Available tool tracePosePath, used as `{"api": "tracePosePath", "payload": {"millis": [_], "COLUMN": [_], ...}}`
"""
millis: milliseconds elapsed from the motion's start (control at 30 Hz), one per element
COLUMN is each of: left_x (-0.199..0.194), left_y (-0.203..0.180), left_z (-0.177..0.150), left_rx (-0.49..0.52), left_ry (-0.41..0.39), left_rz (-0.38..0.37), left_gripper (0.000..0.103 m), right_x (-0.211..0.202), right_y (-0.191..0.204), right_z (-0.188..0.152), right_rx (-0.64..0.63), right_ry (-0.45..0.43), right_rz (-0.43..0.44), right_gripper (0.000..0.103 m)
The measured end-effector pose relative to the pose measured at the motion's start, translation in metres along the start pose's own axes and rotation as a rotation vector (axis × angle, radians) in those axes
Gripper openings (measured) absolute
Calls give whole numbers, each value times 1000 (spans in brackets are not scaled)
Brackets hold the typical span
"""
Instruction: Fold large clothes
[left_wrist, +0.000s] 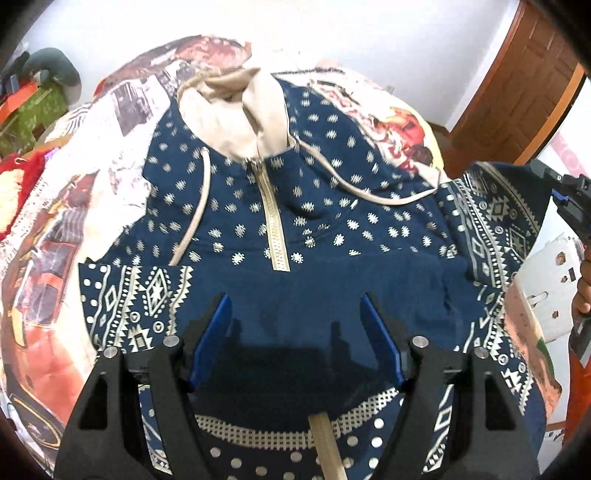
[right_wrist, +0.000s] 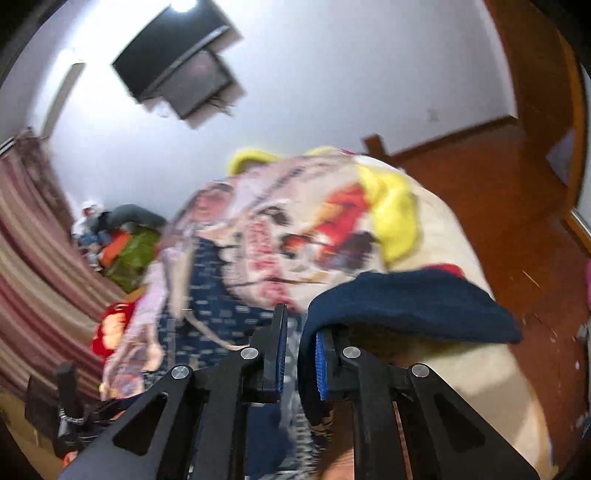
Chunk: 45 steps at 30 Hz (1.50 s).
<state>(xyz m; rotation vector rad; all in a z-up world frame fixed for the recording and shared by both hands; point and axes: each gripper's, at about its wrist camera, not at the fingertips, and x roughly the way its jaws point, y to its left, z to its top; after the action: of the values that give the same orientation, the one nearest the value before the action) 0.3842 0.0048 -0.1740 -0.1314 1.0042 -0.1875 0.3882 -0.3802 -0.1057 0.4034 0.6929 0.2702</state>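
Observation:
A navy hoodie (left_wrist: 332, 206) with pale geometric print, a beige hood (left_wrist: 236, 118) and a beige half zipper (left_wrist: 273, 229) lies front up on a printed blanket (left_wrist: 55, 240). My left gripper (left_wrist: 299, 332) hovers over its plain lower chest, open, with nothing pinched between the blue pads. At the right, the patterned sleeve (left_wrist: 495, 229) is lifted off the bed. In the right wrist view my right gripper (right_wrist: 301, 325) is shut on that sleeve; its navy cuff (right_wrist: 413, 302) drapes over the right finger. This view is blurred.
The blanket (right_wrist: 295, 221) covers a bed. A red cloth (left_wrist: 18, 184) and a green and orange pile (left_wrist: 37, 107) lie at its far left. A wooden door (left_wrist: 517, 92), brown floor (right_wrist: 480, 184), a wall-mounted screen (right_wrist: 177, 70) and striped curtain (right_wrist: 29, 258) surround it.

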Motion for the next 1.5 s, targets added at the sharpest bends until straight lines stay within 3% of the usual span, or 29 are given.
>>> {"api": "tracePosePath", "payload": {"millis": [200, 333, 433, 633, 700, 900, 1133, 1267, 1500], "left_x": [-29, -38, -48, -59, -61, -68, -57, -33, 27], "left_y": [5, 7, 11, 14, 12, -11, -63, -108, -198], "left_z": [-5, -12, -18, -26, -26, -19, 8, 23, 35], "left_rx": [18, 20, 25, 41, 50, 110, 174, 242, 436], "left_ry": [-54, -70, -79, -80, -81, -96, -83, -32, 49], "left_rz": [4, 12, 17, 33, 38, 41, -29, -81, -80], "left_gripper": [71, 71, 71, 71, 71, 71, 71, 71, 71], "right_x": [-6, 12, 35, 93, 101, 82, 35, -1, -59], "right_y": [75, 111, 119, 101, 93, 79, 63, 33, -36], "right_z": [-18, -47, -72, -120, -131, -126, -103, -89, -60], "right_rx": [-107, -175, -186, -122, -128, -53, -62, -76, -15], "right_ry": [41, 148, 252, 602, 652, 661, 584, 477, 300], "right_rz": [135, 144, 102, -24, -61, -3, 29, -33, -183], "right_gripper": [11, 11, 12, 12, 12, 12, 12, 12, 12]}}
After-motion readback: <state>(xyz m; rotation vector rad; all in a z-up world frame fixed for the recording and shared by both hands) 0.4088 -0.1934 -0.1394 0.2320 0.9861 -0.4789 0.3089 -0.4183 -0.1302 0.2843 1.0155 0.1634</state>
